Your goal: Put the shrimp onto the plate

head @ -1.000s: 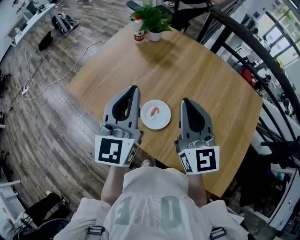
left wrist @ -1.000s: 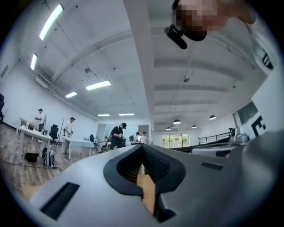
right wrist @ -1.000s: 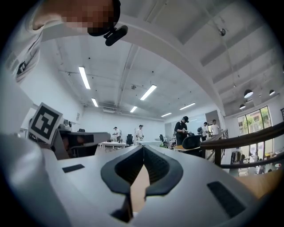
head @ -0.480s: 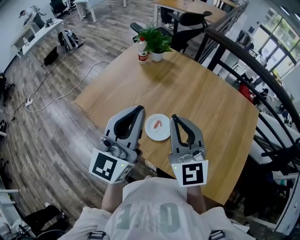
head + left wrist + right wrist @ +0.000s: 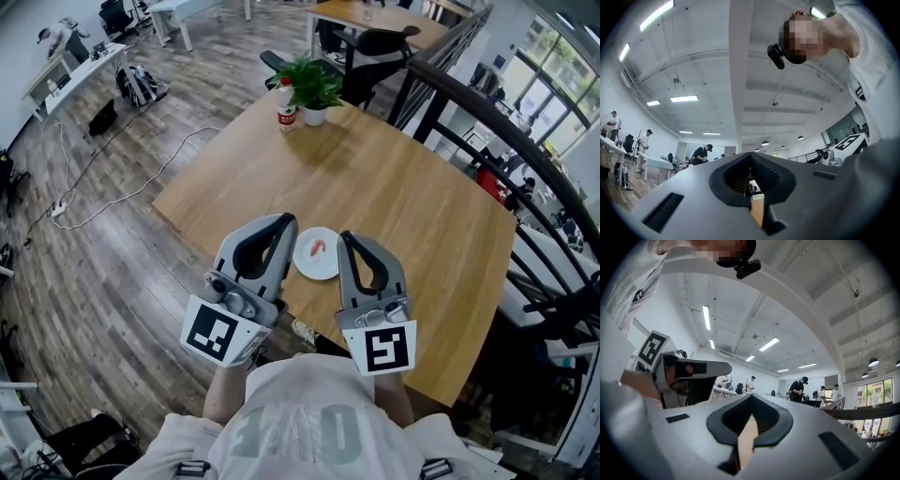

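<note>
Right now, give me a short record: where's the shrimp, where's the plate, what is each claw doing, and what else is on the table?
shrimp: lying on the plate
plate: white, near the table edge, between the two claws
left claw: shut, nothing in it, left of the plate
right claw: shut, nothing in it, right of the plate
far corner: potted plant, bottle

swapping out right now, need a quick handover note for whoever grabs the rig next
Left gripper: shut, empty, just left of the plate.
Right gripper: shut, empty, just right of the plate.
Shrimp: lying on the white plate, near the front edge of the wooden table.
Done: the shrimp is on the plate.
Left: nothing that shows for this task; both grippers are free to pull back.
</note>
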A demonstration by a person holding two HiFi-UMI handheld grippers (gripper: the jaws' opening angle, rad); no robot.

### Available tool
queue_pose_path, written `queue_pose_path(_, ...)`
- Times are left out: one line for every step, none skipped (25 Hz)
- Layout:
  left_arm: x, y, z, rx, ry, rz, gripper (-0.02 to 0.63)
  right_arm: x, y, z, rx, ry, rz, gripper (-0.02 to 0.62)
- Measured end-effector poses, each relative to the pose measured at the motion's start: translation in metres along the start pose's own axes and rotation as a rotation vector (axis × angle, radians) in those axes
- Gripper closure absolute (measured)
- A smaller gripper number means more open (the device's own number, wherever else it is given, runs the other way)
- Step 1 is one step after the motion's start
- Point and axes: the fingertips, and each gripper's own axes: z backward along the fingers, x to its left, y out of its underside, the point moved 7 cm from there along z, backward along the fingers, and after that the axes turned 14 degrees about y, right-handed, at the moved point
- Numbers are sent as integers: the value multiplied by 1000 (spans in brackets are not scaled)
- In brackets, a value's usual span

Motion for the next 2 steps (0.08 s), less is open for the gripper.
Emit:
queue_pose_path(0,-1,1,-3,0,4,597,0,-2,0,-1,-1,-4,575)
queue_pose_path(0,-3,2,-6,1,7,597,1,-4,1,-3,-2,-7,575)
